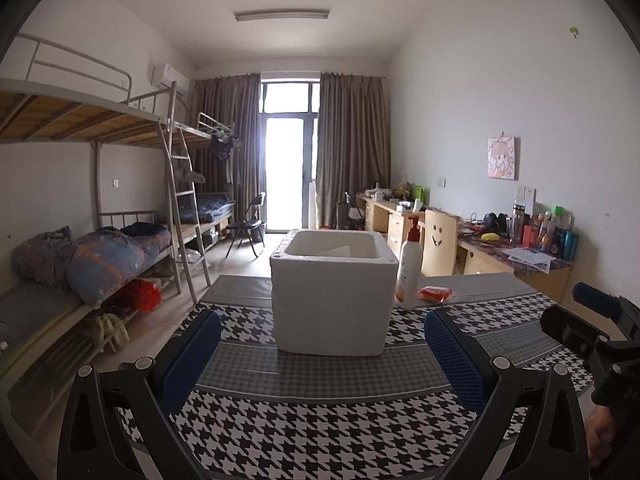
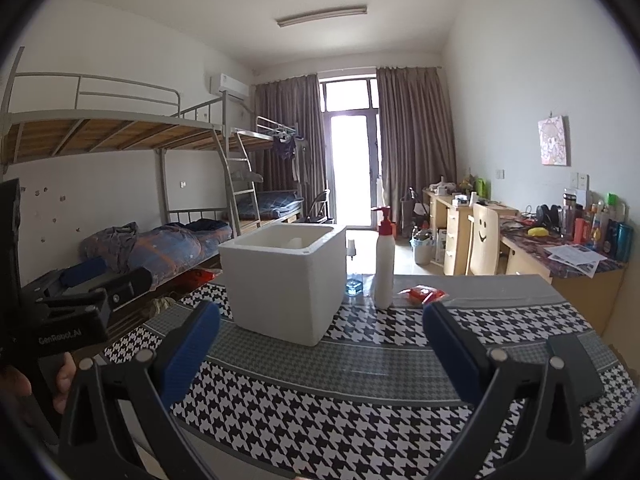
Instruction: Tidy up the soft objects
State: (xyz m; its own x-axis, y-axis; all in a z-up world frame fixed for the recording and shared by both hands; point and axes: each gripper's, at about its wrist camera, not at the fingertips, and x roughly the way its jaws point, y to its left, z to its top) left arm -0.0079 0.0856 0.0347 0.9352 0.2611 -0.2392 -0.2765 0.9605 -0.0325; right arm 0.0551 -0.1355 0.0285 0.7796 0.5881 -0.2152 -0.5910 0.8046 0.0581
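A white foam box [image 1: 332, 292] stands open-topped on the houndstooth tablecloth [image 1: 320, 420]; it also shows in the right wrist view [image 2: 282, 280]. A small red soft packet [image 1: 436, 294] lies to the right of the box, behind a white pump bottle [image 1: 409, 276]; the packet [image 2: 424, 294] and bottle [image 2: 385, 268] show in the right wrist view too. My left gripper [image 1: 322, 336] is open and empty, in front of the box. My right gripper [image 2: 322, 328] is open and empty, to the right of the left one.
A small glass bottle [image 2: 354, 280] stands between box and pump bottle. A dark flat object [image 2: 576, 364] lies on the cloth at the right. Bunk beds [image 1: 100, 240] line the left wall, desks [image 1: 500, 252] and a chair the right wall.
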